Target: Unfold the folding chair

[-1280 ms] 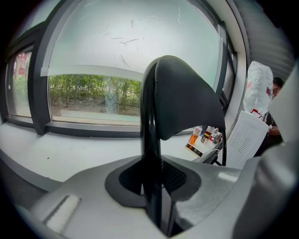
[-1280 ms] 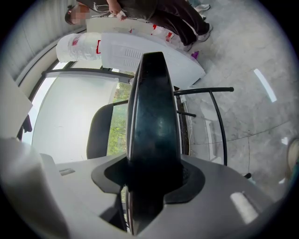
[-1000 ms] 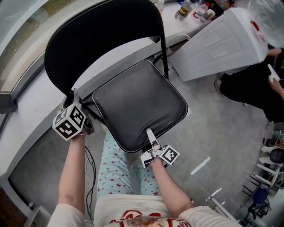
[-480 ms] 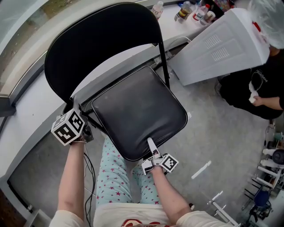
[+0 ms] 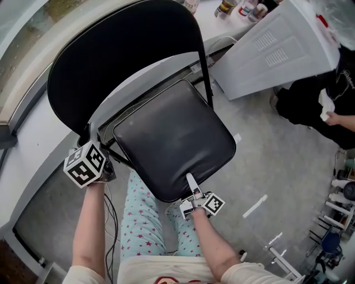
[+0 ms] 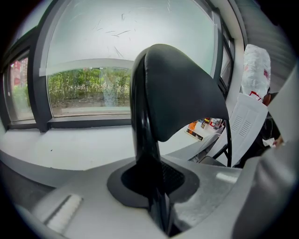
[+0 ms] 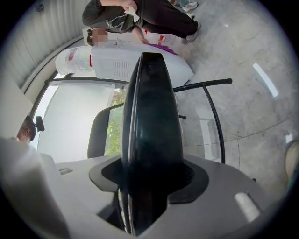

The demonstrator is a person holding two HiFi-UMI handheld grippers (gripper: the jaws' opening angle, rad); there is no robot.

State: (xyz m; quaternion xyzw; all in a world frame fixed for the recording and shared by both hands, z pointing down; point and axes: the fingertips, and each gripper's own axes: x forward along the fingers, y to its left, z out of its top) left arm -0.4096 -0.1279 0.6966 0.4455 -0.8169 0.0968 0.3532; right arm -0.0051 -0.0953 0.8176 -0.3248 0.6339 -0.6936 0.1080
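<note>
Head view: the folding chair [image 5: 127, 72] stands nearly open before me. My left gripper [image 5: 93, 136] clamps its frame tube [image 6: 145, 154]. My right gripper [image 5: 192, 184] pinches the seat [image 5: 175, 138] front edge, and its jaws have just been easing wider, so I judge the seat could slip free.

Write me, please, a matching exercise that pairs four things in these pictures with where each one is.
Things:
1. left gripper
2. right gripper
3. white slatted panel
4. bottles

Places:
A. on the white ledge, at the head view's top edge
B. clamped on the seat's front edge
C. clamped on the black frame tube beside the backrest
D. right of the chair in the head view, beside a person in black

Pairs: 1-C, 2-B, 3-D, 4-A.

The right gripper's jaws have just been opening slightly, with the seat's edge between them.
</note>
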